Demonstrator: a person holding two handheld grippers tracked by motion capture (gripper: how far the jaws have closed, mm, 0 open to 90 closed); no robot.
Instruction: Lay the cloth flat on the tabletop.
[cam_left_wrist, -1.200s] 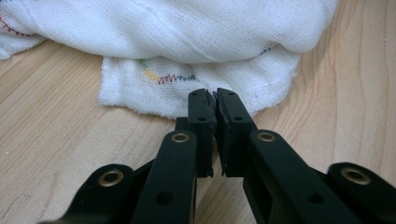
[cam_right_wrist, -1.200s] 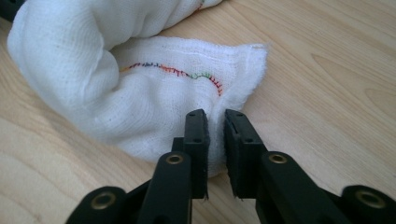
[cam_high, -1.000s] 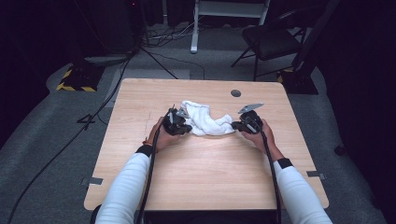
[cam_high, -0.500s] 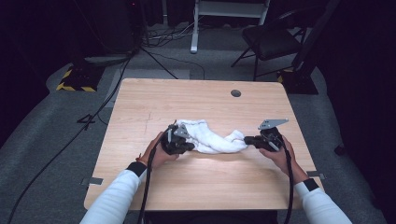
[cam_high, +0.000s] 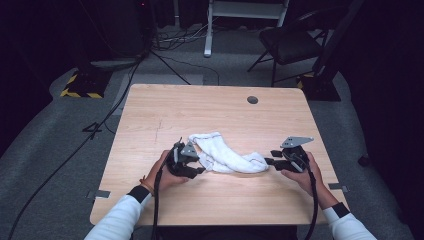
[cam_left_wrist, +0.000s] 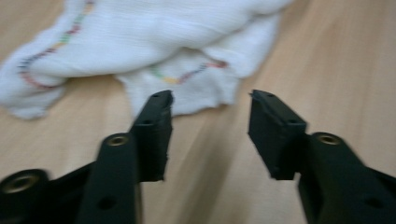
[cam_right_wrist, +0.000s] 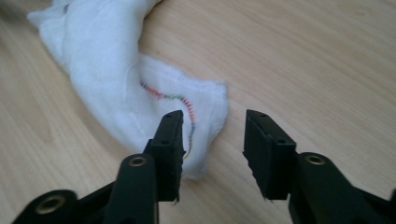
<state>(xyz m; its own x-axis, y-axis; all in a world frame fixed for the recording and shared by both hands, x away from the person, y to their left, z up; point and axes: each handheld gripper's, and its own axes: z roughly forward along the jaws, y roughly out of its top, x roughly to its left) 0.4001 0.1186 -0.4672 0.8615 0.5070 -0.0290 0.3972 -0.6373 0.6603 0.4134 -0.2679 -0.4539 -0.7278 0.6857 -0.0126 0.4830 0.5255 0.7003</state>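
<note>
High view: white cloth (cam_high: 226, 156) lies bunched in a long roll near the table's (cam_high: 210, 112) front edge, 1 gripper at each end, likely to spread it.

Left gripper view: left gripper (cam_left_wrist: 209, 114) gapes wide, empty, just short of the cloth's hem.

Right gripper view: right gripper (cam_right_wrist: 214, 128) wide, empty, at the cloth's corner.

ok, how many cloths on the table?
1. A single white cloth lies bunched on the table, stretched between the left tool and right tool, both open at its ends.
</note>
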